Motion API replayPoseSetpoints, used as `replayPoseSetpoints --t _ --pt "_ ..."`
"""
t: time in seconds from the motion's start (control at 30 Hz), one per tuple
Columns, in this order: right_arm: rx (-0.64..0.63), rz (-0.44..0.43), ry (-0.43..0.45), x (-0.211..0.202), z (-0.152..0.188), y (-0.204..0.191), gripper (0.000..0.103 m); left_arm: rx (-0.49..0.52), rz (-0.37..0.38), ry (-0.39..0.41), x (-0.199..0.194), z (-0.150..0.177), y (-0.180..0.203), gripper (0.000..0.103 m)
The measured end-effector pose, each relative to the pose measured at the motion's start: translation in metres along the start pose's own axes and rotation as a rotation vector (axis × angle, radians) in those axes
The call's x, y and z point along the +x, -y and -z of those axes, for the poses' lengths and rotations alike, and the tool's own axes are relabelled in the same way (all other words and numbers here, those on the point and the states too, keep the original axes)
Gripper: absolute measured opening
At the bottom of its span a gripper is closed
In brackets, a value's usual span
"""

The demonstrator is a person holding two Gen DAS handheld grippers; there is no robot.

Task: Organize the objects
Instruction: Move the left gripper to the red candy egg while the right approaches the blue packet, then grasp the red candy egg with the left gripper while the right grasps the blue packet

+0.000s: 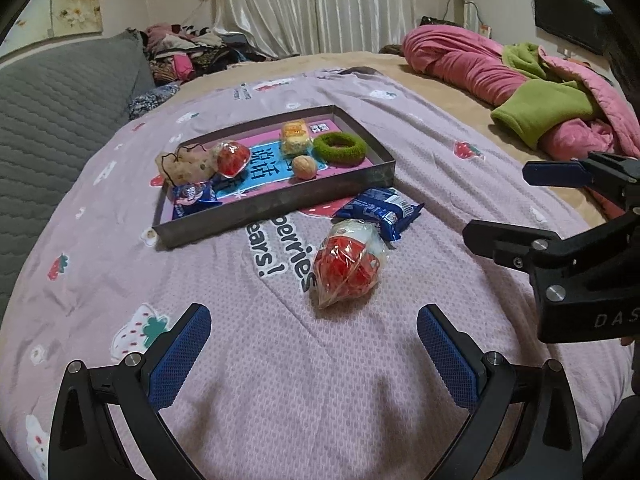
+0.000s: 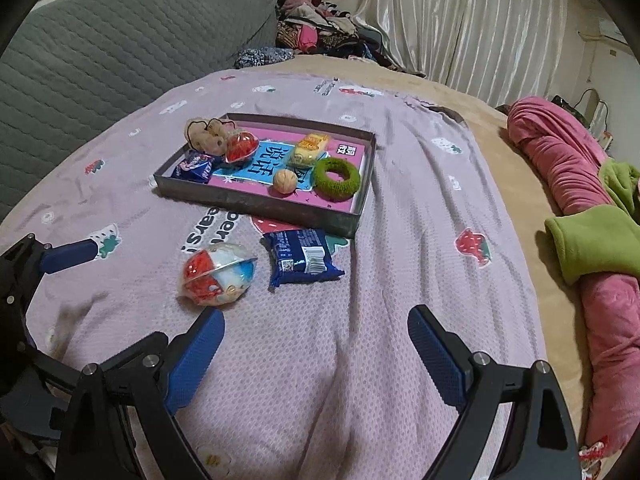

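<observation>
A shallow grey tray lies on the pink bedspread. It holds a plush bear, a red capsule, a blue snack packet, a yellow snack, a walnut and a green ring. In front of the tray lie a blue biscuit packet and a wrapped red-and-white capsule toy. My left gripper is open and empty just short of the capsule toy. My right gripper is open and empty, to the right of the toy.
A grey quilted sofa back stands at the left. A rolled pink and green blanket lies at the right on the beige sheet. Clothes pile up by the white curtains at the back.
</observation>
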State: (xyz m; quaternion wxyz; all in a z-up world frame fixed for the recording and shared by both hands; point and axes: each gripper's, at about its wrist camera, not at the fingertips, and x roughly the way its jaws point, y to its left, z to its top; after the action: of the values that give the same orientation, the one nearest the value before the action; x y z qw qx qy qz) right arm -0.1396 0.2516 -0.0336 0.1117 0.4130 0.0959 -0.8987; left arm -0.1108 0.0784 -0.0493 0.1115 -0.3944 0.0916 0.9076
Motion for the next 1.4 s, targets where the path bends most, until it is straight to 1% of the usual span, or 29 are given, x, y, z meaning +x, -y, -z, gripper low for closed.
replayPoseSetpoints --t 0.17,0.5,0.6,0.73,1.0,1.07,1.17,1.27,1.33,1.4 --pt "-0.009 -0.003 -0.026 0.024 -0.009 0.003 0.093 0.001 0.014 -0.009 0.019 -0.005 0.000 0.103" --pt "-0.020 -0.044 -0.094 0.078 -0.021 0.009 0.093 0.001 0.040 -0.014 0.051 -0.013 0.000 0.103" --pt "-0.017 -0.063 -0.106 0.091 -0.024 0.010 0.093 -0.009 0.060 -0.016 0.059 -0.015 -0.002 0.103" --pt "-0.034 -0.070 -0.117 0.106 -0.030 0.010 0.093 -0.004 0.046 -0.010 0.065 -0.016 -0.004 0.103" --pt "-0.052 -0.093 -0.148 0.133 -0.036 0.008 0.093 -0.012 0.050 -0.023 0.078 -0.020 -0.008 0.103" --pt "-0.046 -0.116 -0.152 0.138 -0.036 0.008 0.093 -0.014 0.052 -0.027 0.082 -0.020 -0.009 0.103" --pt "-0.033 -0.142 -0.159 0.143 -0.036 0.009 0.090 -0.020 0.060 -0.035 0.086 -0.021 -0.011 0.103" --pt "-0.036 -0.156 -0.153 0.144 -0.037 0.008 0.084 -0.024 0.068 -0.036 0.088 -0.021 -0.012 0.103" --pt "-0.037 -0.170 -0.149 0.145 -0.038 0.008 0.075 -0.025 0.067 -0.035 0.089 -0.022 -0.013 0.102" --pt "-0.027 -0.192 -0.161 0.147 -0.039 0.008 0.068 -0.028 0.076 -0.042 0.092 -0.023 -0.014 0.101"
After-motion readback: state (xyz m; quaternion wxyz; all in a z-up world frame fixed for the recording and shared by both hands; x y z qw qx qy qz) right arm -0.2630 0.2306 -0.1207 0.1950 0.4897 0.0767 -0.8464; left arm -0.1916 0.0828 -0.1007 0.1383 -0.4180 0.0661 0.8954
